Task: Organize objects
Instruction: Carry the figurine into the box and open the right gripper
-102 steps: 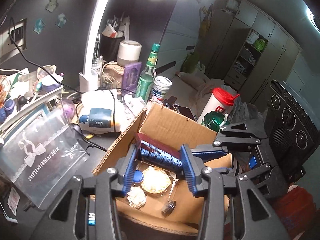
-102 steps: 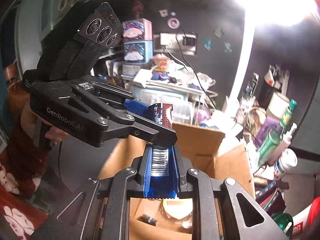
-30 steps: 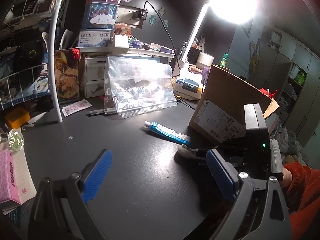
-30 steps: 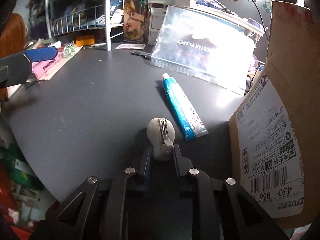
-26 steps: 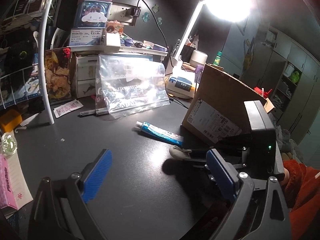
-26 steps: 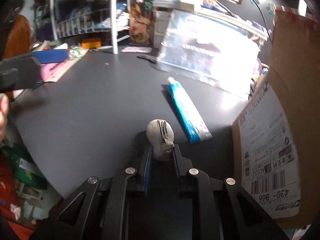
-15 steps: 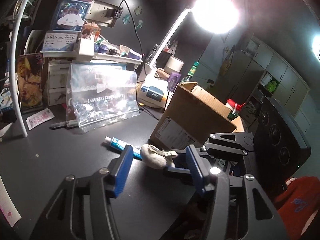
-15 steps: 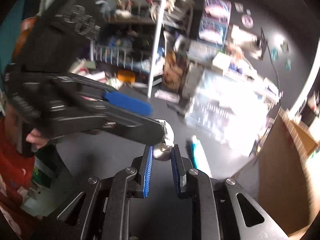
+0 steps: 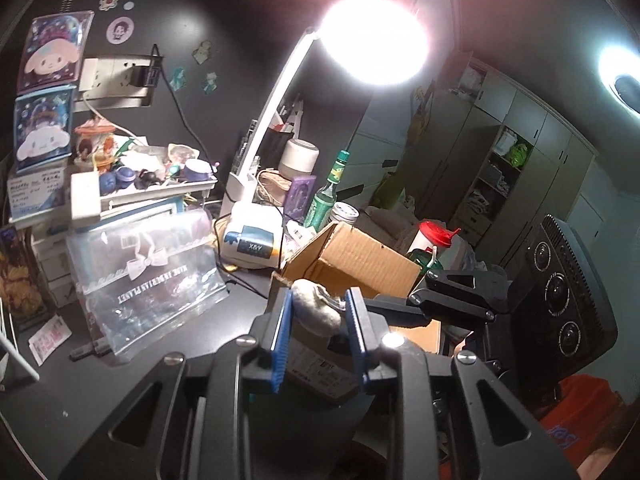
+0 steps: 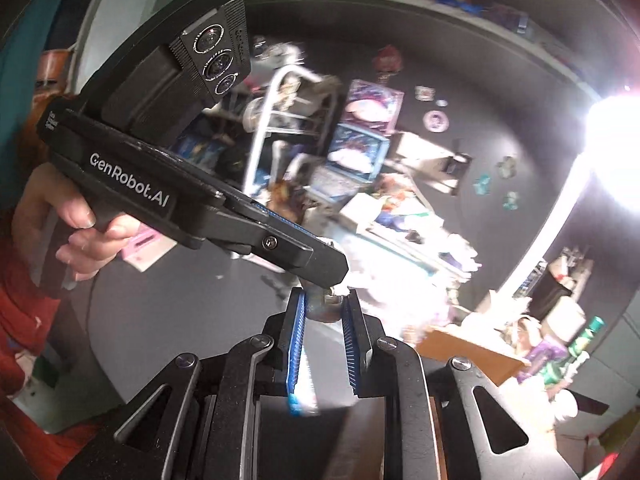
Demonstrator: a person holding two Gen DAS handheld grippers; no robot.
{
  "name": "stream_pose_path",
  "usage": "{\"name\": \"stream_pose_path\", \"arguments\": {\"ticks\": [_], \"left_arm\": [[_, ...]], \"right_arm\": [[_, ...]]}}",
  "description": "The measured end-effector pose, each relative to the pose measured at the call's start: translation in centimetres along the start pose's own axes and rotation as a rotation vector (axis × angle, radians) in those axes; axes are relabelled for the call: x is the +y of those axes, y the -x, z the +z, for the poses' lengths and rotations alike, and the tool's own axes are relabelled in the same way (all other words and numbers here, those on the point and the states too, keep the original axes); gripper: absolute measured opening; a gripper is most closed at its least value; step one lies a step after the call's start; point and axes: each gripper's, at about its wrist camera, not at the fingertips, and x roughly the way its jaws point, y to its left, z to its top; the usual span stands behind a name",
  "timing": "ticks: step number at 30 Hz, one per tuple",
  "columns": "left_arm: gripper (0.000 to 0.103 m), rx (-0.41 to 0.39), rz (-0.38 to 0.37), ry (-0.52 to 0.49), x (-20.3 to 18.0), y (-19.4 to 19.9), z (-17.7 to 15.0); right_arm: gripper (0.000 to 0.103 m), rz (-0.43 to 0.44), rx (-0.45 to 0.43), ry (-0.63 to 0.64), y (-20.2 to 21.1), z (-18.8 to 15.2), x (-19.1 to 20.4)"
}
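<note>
Lifted pouch (image 9: 316, 308) now between both grippers.

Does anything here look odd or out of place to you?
One thing: both grippers are clamped on the same small grey pouch at once. The left gripper has just been closing on it, while the right gripper holds its other end, above the open cardboard box. Nothing looks spilled or broken.

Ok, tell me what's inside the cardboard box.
Only the bare inner back wall of the cardboard box shows. Its floor and any contents are hidden behind the near flap, the left gripper and the grey pouch.
</note>
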Motion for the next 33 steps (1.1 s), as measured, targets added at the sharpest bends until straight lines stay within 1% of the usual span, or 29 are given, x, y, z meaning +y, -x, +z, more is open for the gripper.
{"name": "stream_pose_path", "arguments": {"ticks": [5,10,13,17,20,22,23,24,25,26,27,28,29,31,33], "left_arm": [[0.024,0.073,-0.017,-0.04,-2.1,-4.7,3.2],[0.024,0.187,-0.027,-0.045,-3.3,-10.5,4.9],[0.024,0.267,-0.022,-0.038,-3.8,-13.9,4.9],[0.024,0.345,-0.003,-0.048,-4.3,-16.7,4.3],[0.024,0.374,0.007,-0.058,-4.6,-17.7,4.1],[0.024,0.381,0.018,-0.069,-4.9,-17.9,4.0],[0.025,0.383,0.026,-0.077,-5.0,-18.0,3.9],[0.029,0.386,0.037,-0.084,-5.1,-18.0,3.9],[0.045,0.385,0.049,-0.092,-5.2,-17.9,3.9],[0.071,0.384,0.067,-0.105,-5.3,-17.8,3.8],[0.079,0.372,0.089,-0.126,-5.6,-17.4,3.7],[0.083,0.357,0.105,-0.147,-5.7,-16.9,3.7],[0.083,0.349,0.115,-0.159,-5.9,-16.4,3.7],[0.083,0.33,0.112,-0.163,-6.0,-15.3,3.6],[0.084,0.294,0.124,-0.173,-6.1,-13.6,3.7]], "right_arm": [[0.014,-0.031,0.024,-0.072,0.9,-0.8,-4.6],[0.014,-0.029,0.106,-0.166,1.0,-2.8,-9.3],[0.014,0.011,0.181,-0.248,0.4,-4.3,-11.9],[0.014,0.065,0.287,-0.331,-0.4,-6.2,-14.2],[0.014,0.082,0.34,-0.344,-0.6,-7.2,-14.9],[0.014,0.072,0.361,-0.329,-0.5,-7.4,-14.9],[0.014,0.069,0.366,-0.324,-0.5,-7.6,-14.8],[0.014,0.066,0.372,-0.322,-0.5,-7.6,-14.7],[0.014,0.058,0.377,-0.317,-0.4,-7.6,-14.7],[0.018,0.044,0.379,-0.31,-0.5,-7.6,-14.8],[0.022,0.027,0.38,-0.302,-0.4,-7.5,-14.7],[0.033,0.014,0.378,-0.294,-0.3,-7.4,-14.6],[0.041,0.006,0.372,-0.287,-0.1,-7.3,-14.5],[0.042,-0.01,0.361,-0.273,0.3,-7.0,-14.2],[0.042,-0.012,0.353,-0.264,0.6,-6.6,-13.8]]}}
